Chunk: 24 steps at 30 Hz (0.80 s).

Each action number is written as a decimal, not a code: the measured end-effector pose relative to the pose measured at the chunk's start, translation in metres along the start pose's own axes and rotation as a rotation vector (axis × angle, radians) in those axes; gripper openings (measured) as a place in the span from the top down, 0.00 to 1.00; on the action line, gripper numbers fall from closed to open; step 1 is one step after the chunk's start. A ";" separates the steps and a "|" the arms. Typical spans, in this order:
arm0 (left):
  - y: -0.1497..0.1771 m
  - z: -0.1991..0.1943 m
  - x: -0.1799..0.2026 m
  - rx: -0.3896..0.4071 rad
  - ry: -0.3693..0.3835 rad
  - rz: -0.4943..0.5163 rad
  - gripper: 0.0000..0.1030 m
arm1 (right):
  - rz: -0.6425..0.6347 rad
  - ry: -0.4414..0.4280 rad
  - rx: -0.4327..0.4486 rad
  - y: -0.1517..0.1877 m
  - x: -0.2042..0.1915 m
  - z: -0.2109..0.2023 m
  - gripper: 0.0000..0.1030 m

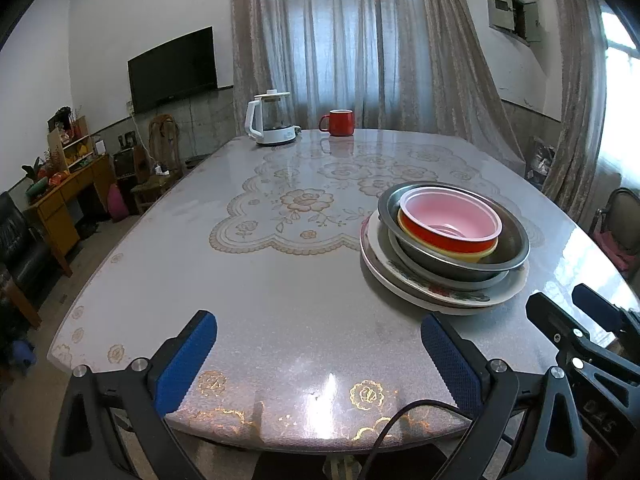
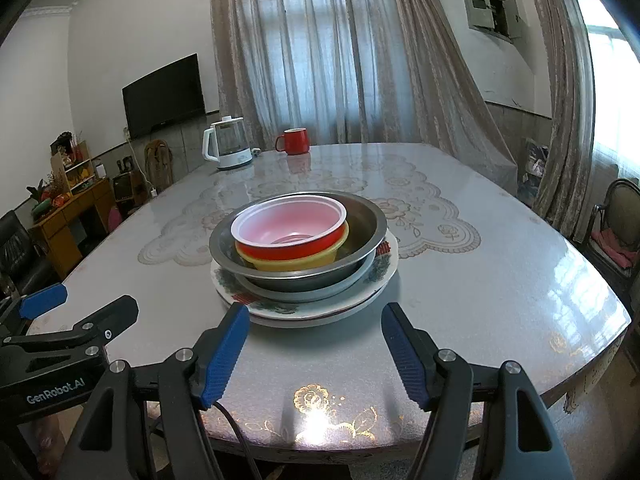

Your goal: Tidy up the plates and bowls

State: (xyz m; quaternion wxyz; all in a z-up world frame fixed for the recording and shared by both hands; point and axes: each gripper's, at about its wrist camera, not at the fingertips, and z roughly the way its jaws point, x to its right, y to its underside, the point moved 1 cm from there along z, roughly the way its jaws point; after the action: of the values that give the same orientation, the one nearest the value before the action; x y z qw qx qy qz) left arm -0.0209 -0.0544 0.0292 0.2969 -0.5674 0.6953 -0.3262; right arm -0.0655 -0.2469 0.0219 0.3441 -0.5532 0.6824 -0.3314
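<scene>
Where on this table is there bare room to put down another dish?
Most of the table is bare: the wide stretch between the dish stack and the near edge, the whole left side, and the middle up to the kettle and red mug. Only the stack's spot and that far edge are taken.

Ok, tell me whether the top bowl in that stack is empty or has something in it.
Empty. The red bowl on top shows a bare pale pink inside down to its bottom in both views, with no food or liquid visible.
</scene>
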 end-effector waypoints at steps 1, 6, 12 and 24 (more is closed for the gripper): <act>0.000 0.000 0.000 0.001 0.001 0.000 0.00 | 0.000 -0.001 0.000 0.000 0.000 0.000 0.32; 0.000 0.001 0.001 0.005 0.008 0.004 0.00 | 0.000 -0.001 0.000 0.000 0.000 0.001 0.32; 0.000 0.004 0.002 -0.005 0.015 0.002 0.00 | 0.009 0.000 -0.008 0.001 0.002 0.001 0.32; -0.001 0.010 0.009 -0.019 0.025 0.020 0.00 | 0.020 0.004 -0.015 0.001 0.006 0.004 0.32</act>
State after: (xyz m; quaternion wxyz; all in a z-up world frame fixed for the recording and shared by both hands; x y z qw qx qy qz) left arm -0.0139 -0.0647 0.0234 0.2861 -0.5588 0.7078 -0.3239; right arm -0.0638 -0.2530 0.0181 0.3419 -0.5484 0.6909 -0.3242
